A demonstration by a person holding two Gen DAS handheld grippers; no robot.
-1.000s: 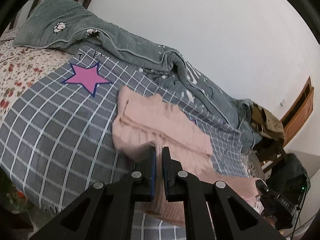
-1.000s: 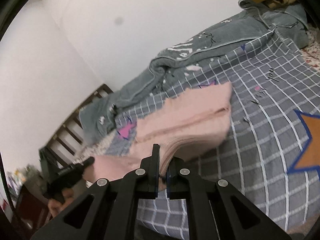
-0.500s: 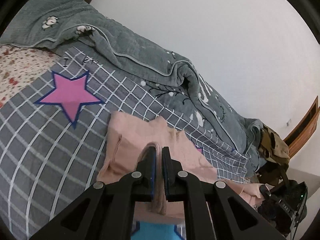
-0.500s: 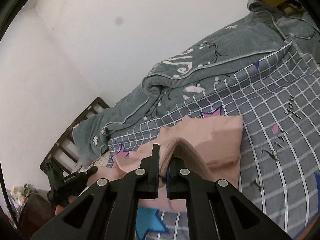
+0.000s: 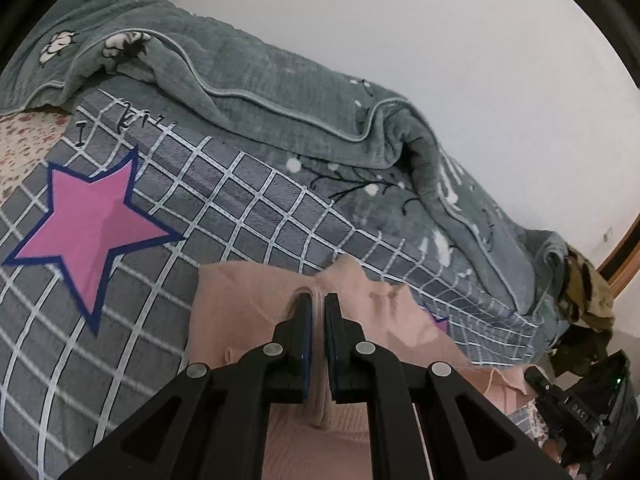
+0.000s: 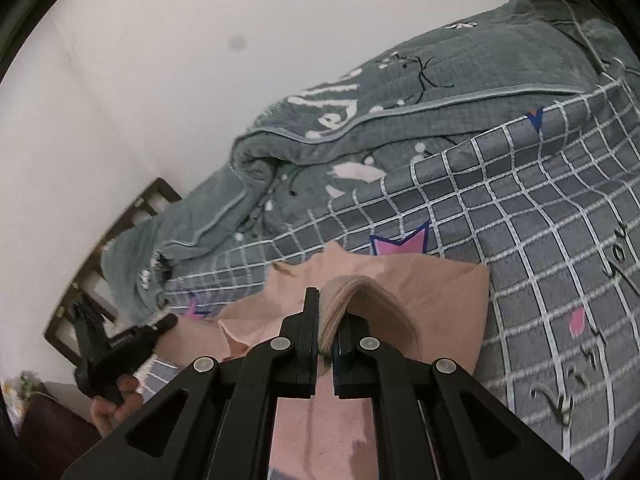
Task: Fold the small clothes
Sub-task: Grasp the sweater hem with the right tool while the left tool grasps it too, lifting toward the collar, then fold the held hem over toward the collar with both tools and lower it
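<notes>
A bed, seen along the fingers of two hand-held grippers, fills both views. A grey checked blanket [image 5: 248, 216] covers it ahead of both tools, and a grey-green quilt [image 5: 280, 92] lies bunched along the wall beyond. A floral sheet [image 5: 20, 148] shows at the far left of the left gripper's view, and a wooden headboard [image 6: 120, 232] rises to the left in the right gripper's view.

A pink garment [image 5: 248, 304] lies on the blanket directly under and just ahead of both grippers, partly folded over on itself. A large pink star [image 5: 88, 224] is printed on the blanket well to the left of the left gripper; a smaller star [image 6: 404, 240] peeks out just beyond the garment's far edge, ahead of the right gripper.

The left gripper [image 5: 318, 304] is clenched on a bunched fold of the garment, the cloth pinched between its narrow-set jaws and trailing back between them. The right gripper [image 6: 326, 316] likewise grips a thick ribbed fold, which bulges up over its right finger.

In the right gripper's view, the person's left hand [image 6: 116, 404] holds the other tool at lower left. A brown patterned cloth [image 5: 588, 292] lies heaped far to the left gripper's right.
</notes>
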